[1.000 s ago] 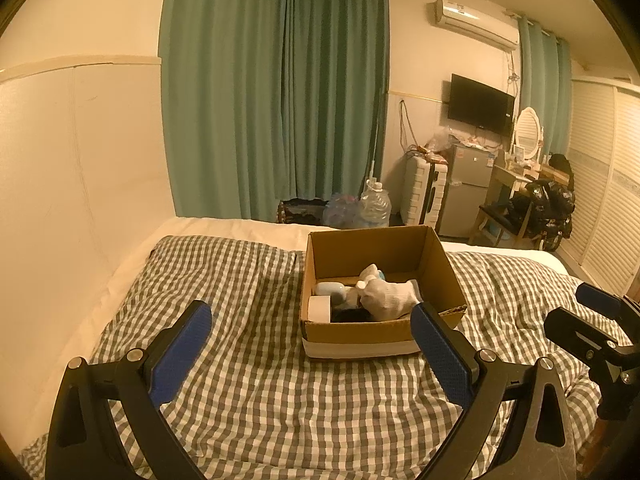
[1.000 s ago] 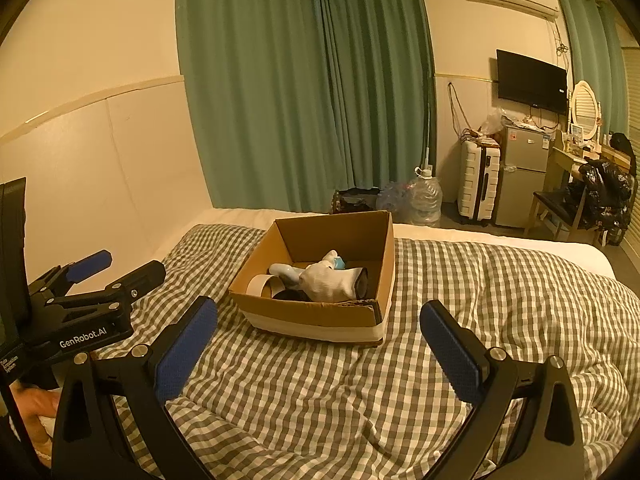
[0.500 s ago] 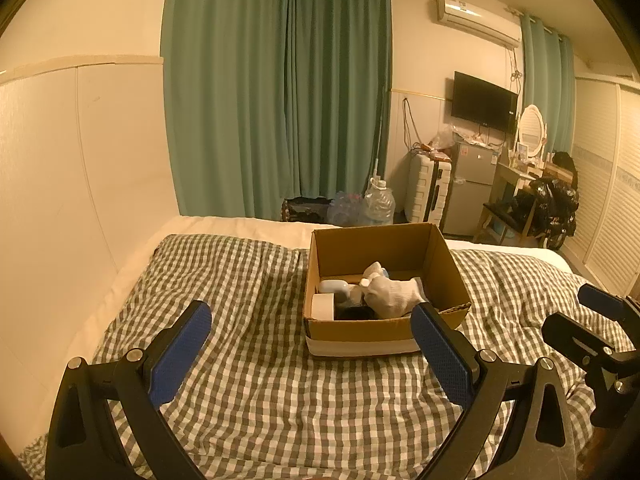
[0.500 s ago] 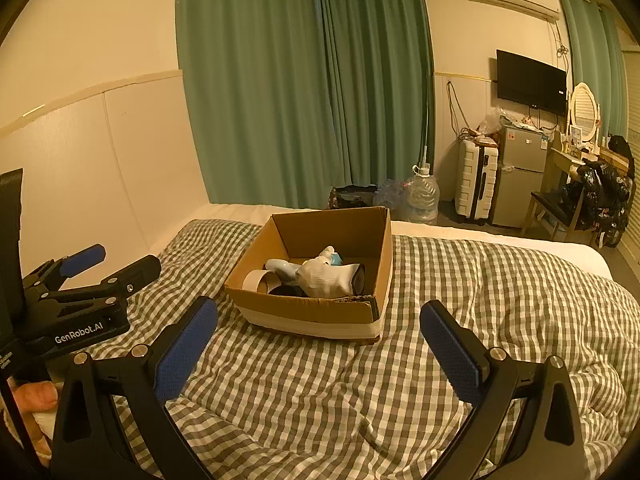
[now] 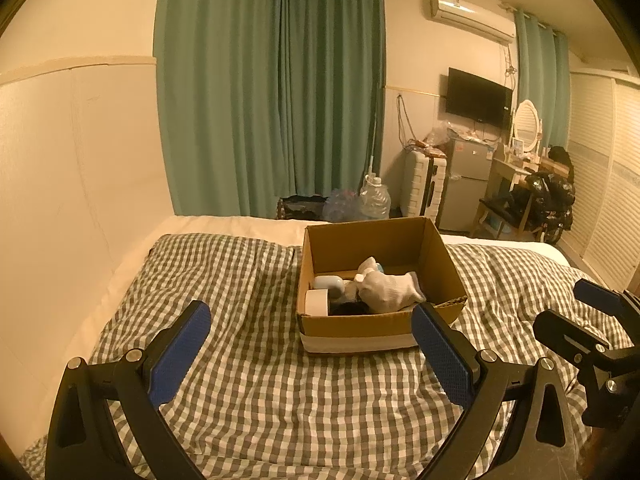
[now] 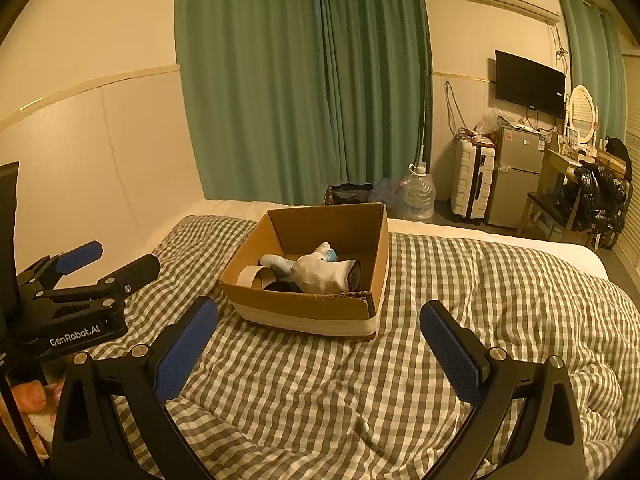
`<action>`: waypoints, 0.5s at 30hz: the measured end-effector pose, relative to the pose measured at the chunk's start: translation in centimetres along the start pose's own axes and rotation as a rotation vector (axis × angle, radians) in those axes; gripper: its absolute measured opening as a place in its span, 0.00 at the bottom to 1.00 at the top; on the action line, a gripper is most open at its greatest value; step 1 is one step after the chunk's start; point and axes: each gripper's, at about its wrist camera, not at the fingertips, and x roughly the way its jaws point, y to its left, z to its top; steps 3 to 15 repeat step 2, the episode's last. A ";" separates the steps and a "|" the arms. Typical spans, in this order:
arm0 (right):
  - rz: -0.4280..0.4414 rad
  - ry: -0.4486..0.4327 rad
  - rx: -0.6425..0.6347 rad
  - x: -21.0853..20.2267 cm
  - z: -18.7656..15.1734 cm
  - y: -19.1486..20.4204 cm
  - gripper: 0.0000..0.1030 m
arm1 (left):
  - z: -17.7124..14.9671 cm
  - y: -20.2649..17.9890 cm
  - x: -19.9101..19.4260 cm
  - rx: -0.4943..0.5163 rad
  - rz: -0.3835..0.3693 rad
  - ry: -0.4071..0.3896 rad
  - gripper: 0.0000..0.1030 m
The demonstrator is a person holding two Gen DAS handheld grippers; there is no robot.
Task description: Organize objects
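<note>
The bed (image 5: 256,380), under its green-and-white checked cover, fills the ground below and ahead of both my grippers. Ahead of them, resting on that cover, is the open cardboard box (image 6: 320,312): just past the right fingertip of my left gripper (image 5: 312,354), and ahead and slightly left of centre for my right gripper (image 6: 318,344). Both grippers are spread wide with nothing between the pads, hovering over the cover short of the box.

Inside the box I can make out a bundled white sock (image 5: 390,290) lying toward the side nearer my right gripper, a roll of white tape (image 5: 317,301) in the near corner on my left gripper's side, a pale blue rounded object (image 5: 329,282) just behind the tape that I cannot name, and something dark underneath that I cannot identify.

I judge the sorting is either close to finished or about to start from the box: every loose item I can see is already in it, and I see none lying loose on the checked cover. What remains, if anything, I cannot tell from here
</note>
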 end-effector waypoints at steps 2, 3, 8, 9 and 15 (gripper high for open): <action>0.001 -0.001 -0.001 -0.1 0.0 0.0 0.99 | 0.0 0.0 0.1 0.000 0.009 0.005 1.00; 0.001 -0.001 -0.001 -0.1 0.0 0.0 0.99 | 0.0 0.0 0.1 0.000 0.009 0.005 1.00; 0.001 -0.001 -0.001 -0.1 0.0 0.0 0.99 | 0.0 0.0 0.1 0.000 0.009 0.005 1.00; 0.001 -0.001 -0.001 -0.1 0.0 0.0 0.99 | 0.0 0.0 0.1 0.000 0.009 0.005 1.00; 0.001 -0.001 -0.001 -0.1 0.0 0.0 0.99 | 0.0 0.0 0.1 0.000 0.009 0.005 1.00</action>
